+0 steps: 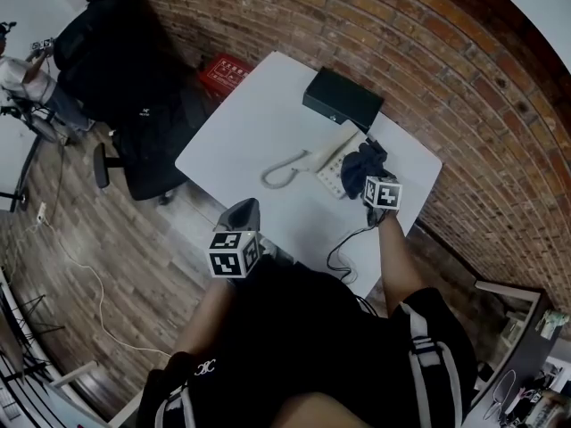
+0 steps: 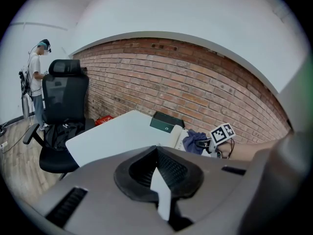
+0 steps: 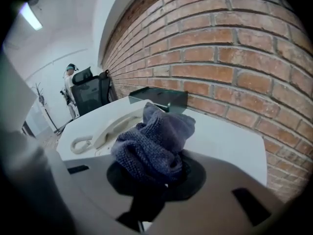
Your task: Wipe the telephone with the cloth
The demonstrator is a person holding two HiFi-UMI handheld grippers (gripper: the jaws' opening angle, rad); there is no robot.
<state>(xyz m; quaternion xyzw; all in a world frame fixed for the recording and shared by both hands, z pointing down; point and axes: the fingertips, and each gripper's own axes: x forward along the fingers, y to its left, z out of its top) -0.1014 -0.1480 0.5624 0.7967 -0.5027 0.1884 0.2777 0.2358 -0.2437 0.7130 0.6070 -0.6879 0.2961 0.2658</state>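
Observation:
A cream telephone (image 1: 332,160) lies on the white table (image 1: 245,132), its handset (image 3: 110,128) resting along the left side with a coiled cord. My right gripper (image 1: 374,178) is shut on a bunched dark blue cloth (image 3: 154,143), which hangs just over the phone's right part. The cloth (image 1: 363,162) covers part of the keypad in the head view. My left gripper (image 1: 241,224) hovers near the table's front edge, away from the phone, its dark jaws together with nothing between them. The left gripper view shows the phone (image 2: 177,136) and cloth (image 2: 194,141) far ahead.
A dark green box (image 1: 343,98) sits at the table's far end by the brick wall (image 1: 464,78). A black office chair (image 1: 134,105) stands left of the table, with a red object (image 1: 223,71) on the floor behind. A person stands in the far left corner.

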